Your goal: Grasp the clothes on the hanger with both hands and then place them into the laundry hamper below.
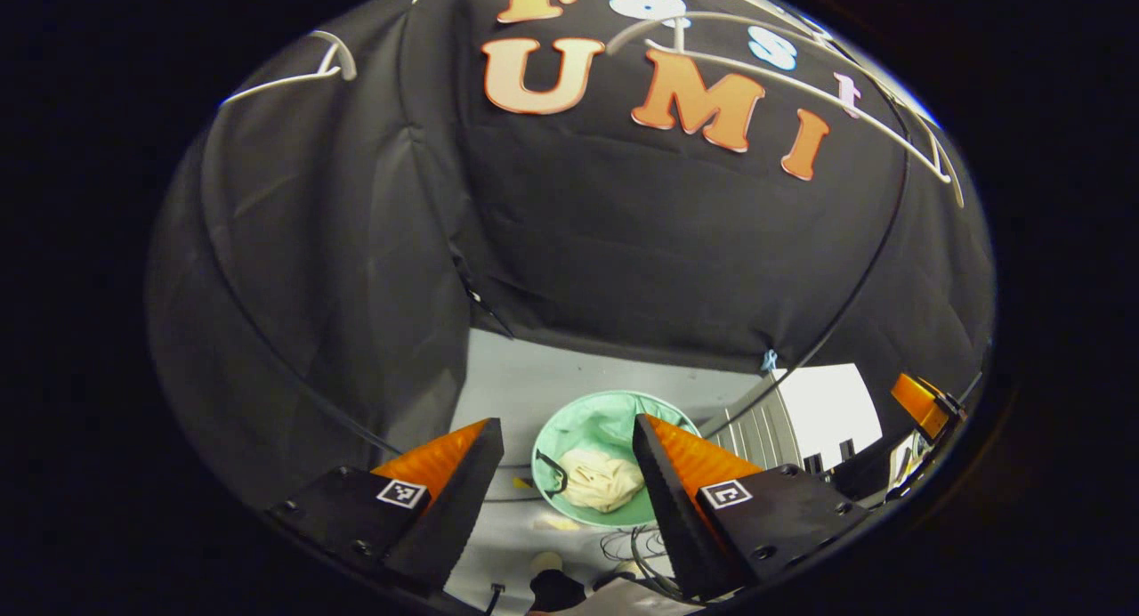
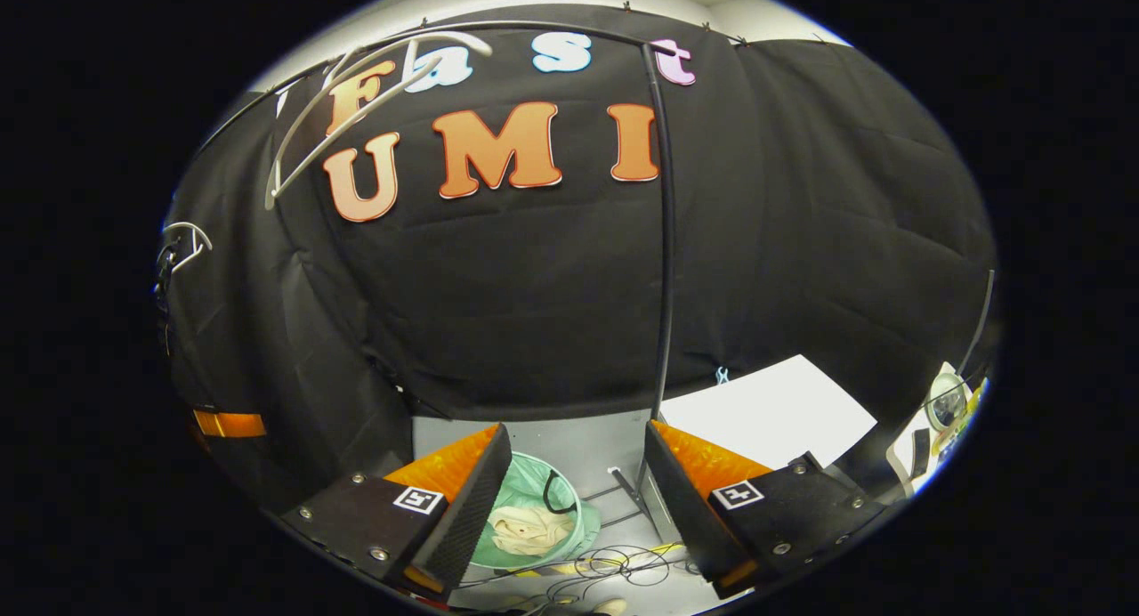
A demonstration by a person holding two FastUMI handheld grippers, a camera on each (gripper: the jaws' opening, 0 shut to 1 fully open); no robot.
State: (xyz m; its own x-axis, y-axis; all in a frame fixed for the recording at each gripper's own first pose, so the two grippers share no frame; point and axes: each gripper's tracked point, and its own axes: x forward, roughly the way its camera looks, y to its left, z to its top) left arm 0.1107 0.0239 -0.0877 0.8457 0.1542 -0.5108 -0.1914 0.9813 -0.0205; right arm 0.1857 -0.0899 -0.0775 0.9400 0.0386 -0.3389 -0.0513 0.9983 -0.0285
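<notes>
In the left gripper view, the left gripper (image 1: 565, 474) is held with its fingers spread wide and nothing between them. Low in the frame, between the fingers, the clothes (image 1: 601, 480) are seen lying crumpled inside the hamper (image 1: 596, 425) on the floor (image 1: 525, 376). A bare hanger (image 1: 801, 82) is seen at the upper right. In the right gripper view, the right gripper (image 2: 578, 487) is likewise held apart and empty, with the hamper and clothes at lower centre and a hanger at the upper left.

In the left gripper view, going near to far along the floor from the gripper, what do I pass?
Left gripper → tangle of dark cables → round green fabric hamper holding the cream garment → black cloth wall.
</notes>
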